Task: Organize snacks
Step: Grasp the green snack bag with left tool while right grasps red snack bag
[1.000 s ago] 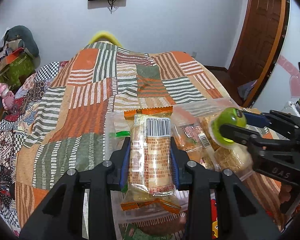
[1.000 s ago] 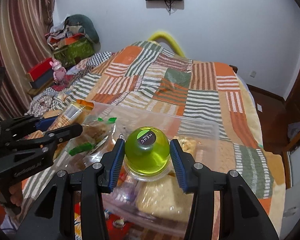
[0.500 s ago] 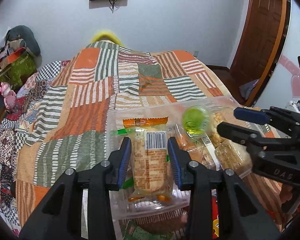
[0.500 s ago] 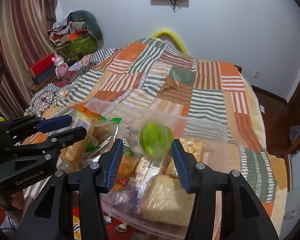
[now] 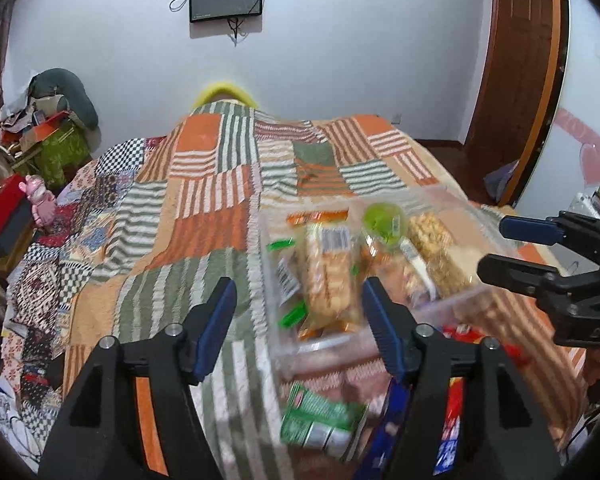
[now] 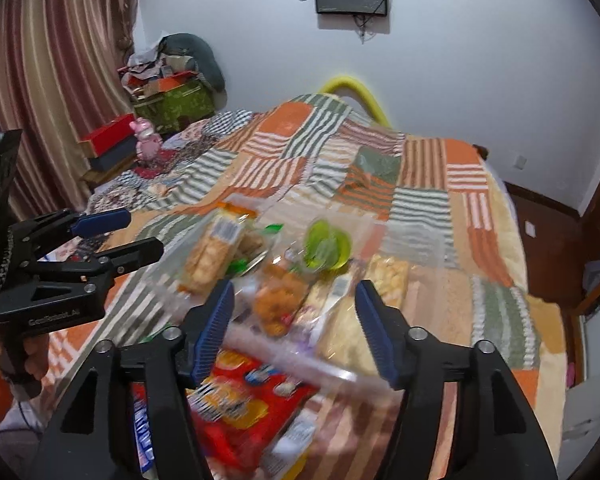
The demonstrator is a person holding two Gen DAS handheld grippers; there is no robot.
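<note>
A clear plastic bin (image 5: 452, 300) (image 6: 340, 376) sits on the patchwork bed and holds several snacks. Among them are an orange-ended cracker packet (image 5: 330, 276) (image 6: 216, 248) and a green jelly cup (image 5: 384, 220) (image 6: 326, 246). My left gripper (image 5: 298, 320) is open and empty, pulled back above the bin's near left side. My right gripper (image 6: 294, 320) is open and empty, above the bin's near edge. Each gripper shows in the other's view: the right one (image 5: 504, 246) and the left one (image 6: 136, 232).
Loose snacks lie in front of the bin: a green packet (image 5: 324, 420), a red packet (image 6: 244, 404) and a blue one (image 6: 142, 428). The patchwork bedspread (image 5: 204, 216) stretches away behind. Boxes and a pink toy (image 6: 146, 140) sit at the far left.
Both grippers opened. The cracker packet and the green jelly cup dropped into the bin. Both grippers have since drawn back and up, jaws wide.
</note>
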